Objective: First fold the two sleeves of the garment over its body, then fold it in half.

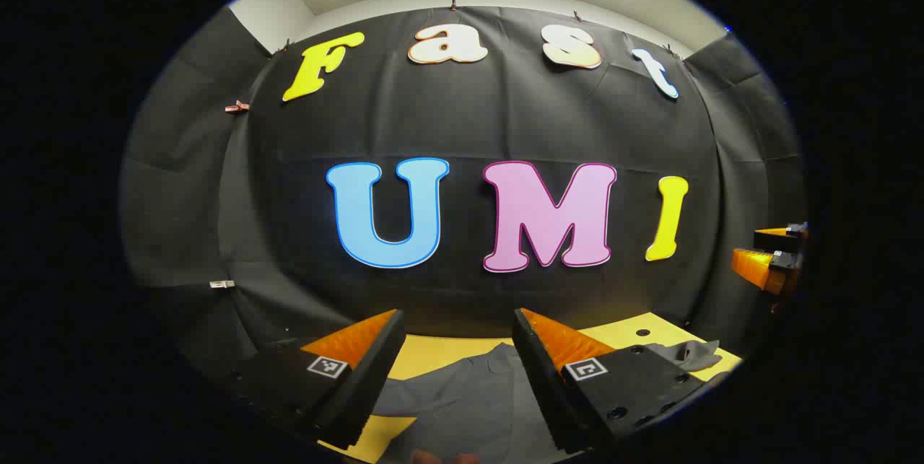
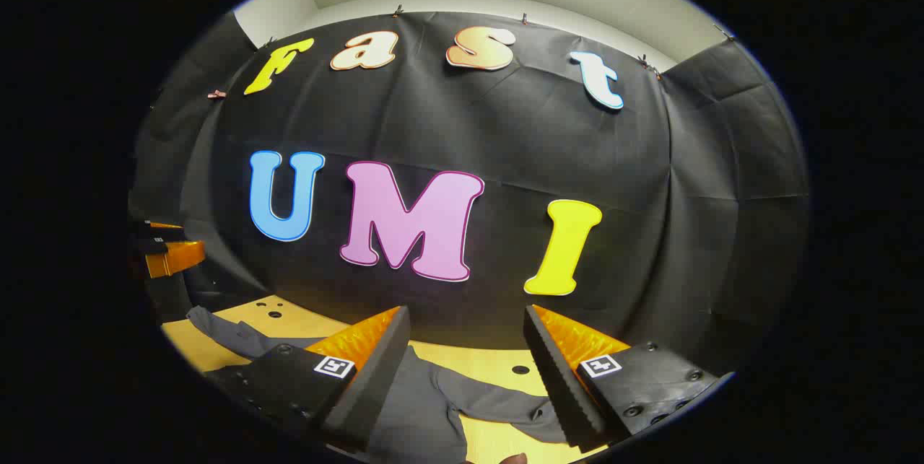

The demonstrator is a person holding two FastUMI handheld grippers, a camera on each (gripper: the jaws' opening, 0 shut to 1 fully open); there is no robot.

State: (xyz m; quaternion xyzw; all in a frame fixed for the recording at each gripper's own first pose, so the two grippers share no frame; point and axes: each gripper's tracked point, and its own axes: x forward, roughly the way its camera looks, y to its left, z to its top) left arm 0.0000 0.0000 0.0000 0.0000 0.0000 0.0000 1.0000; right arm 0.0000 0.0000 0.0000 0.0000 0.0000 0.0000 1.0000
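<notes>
Grey fabric lay spread on a yellow tabletop (image 1: 433, 352): the garment (image 1: 462, 399), a dark grey long-sleeved piece, sat low in the left gripper view, showing between and below that gripper's two fingers. The left gripper (image 1: 458, 338) hung above it with its fingers spread wide apart and nothing between them, aimed mostly at the black cloth wall (image 1: 462, 125) of the booth rather than down at the table. One sleeve (image 1: 689, 352) reached off toward the right edge of that view, lying flat on the tabletop beside a small round hole in the surface. In the right gripper view the right gripper (image 2: 465, 334) was likewise held open, empty, above the same garment (image 2: 426, 406), whose body ran under the gap between the fingers while a sleeve (image 2: 231, 334) stretched away to the left across the tabletop (image 2: 491, 366). Both sleeves lay out flat, not yet folded over the body. Each view also caught the other gripper at its side edge, held up off the table.
</notes>
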